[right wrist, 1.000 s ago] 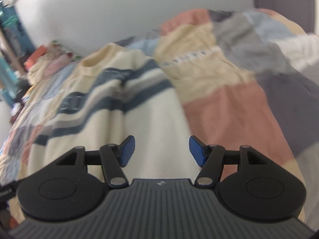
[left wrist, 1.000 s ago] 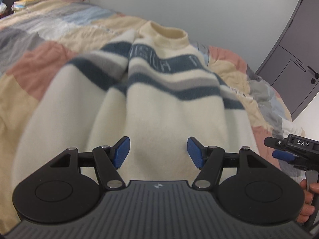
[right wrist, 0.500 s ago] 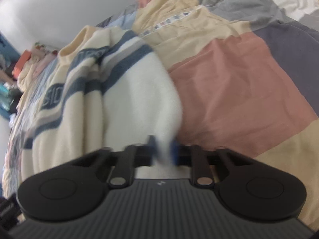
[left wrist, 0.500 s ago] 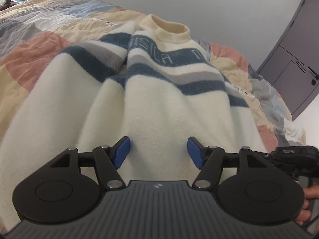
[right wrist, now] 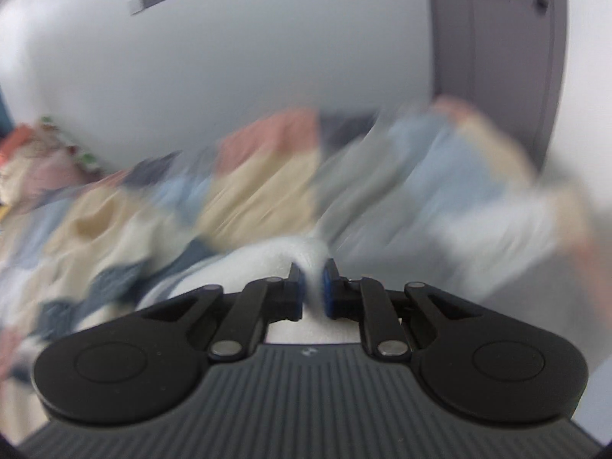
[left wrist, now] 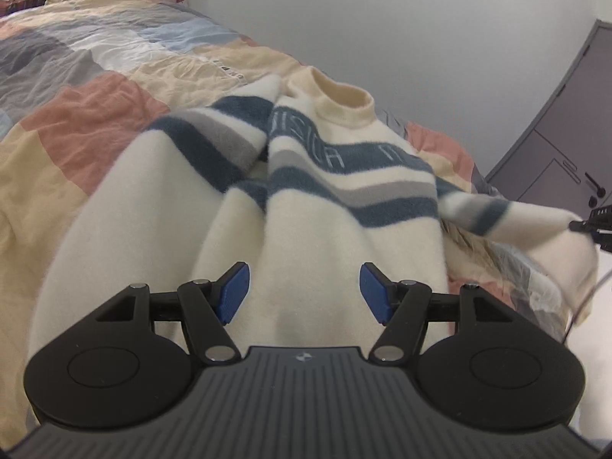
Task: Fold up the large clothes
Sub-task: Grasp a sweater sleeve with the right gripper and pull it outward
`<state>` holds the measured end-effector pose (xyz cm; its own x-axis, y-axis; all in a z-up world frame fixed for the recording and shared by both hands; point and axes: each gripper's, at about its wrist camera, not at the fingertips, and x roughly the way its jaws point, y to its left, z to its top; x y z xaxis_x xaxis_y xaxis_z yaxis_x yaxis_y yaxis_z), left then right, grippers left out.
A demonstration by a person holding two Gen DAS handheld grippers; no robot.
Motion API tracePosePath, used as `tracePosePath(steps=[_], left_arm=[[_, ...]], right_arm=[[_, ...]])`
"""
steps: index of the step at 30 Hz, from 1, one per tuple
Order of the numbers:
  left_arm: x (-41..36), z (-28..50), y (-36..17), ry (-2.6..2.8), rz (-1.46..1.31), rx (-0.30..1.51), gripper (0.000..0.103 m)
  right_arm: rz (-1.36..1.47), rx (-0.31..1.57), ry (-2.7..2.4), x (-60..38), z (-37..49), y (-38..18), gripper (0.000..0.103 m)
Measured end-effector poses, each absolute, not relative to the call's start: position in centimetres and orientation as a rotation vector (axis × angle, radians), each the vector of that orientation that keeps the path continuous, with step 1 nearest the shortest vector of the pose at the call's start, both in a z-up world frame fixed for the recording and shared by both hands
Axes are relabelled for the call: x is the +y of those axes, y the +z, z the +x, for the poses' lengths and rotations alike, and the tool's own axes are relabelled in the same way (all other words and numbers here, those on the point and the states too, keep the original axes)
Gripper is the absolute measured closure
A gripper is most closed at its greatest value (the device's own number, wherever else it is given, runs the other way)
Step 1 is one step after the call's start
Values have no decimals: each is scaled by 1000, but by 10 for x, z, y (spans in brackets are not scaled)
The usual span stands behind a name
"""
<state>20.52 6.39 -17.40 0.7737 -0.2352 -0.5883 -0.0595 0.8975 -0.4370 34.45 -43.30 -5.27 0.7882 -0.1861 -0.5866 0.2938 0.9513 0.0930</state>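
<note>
Two grippers in view. Right gripper (right wrist: pixel 313 281) pinched tight on white sleeve (left wrist: pixel 535 225), sleeve lifted off the bed to the right. Left gripper (left wrist: pixel 304 292) jaws wide apart, nothing between them, above sweater (left wrist: pixel 306 237). Sweater lies on patchwork quilt (left wrist: pixel 95 114). Right view heavily blurred.

Right wrist view smeared: bed quilt (right wrist: pixel 267 176) and sweater (right wrist: pixel 244 267) blurred. Right claw (left wrist: pixel 596 225) cut off at left view's right edge.

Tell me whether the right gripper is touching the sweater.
Touching. The right wrist view shows the right gripper with its blue pads closed on a pinch of the sweater's white fabric.
</note>
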Motion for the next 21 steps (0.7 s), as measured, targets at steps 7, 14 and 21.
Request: tracePosePath(steps=[7, 14, 21], left_arm=[[75, 217, -178, -88, -480, 693, 34], [53, 232, -194, -204, -402, 792, 34], [51, 240, -202, -205, -373, 804, 34]], right_arm=[[88, 499, -467, -490, 417, -10, 90], [-78, 604, -629, -539, 469, -95, 90], [-86, 624, -656, -563, 462, -203, 90]])
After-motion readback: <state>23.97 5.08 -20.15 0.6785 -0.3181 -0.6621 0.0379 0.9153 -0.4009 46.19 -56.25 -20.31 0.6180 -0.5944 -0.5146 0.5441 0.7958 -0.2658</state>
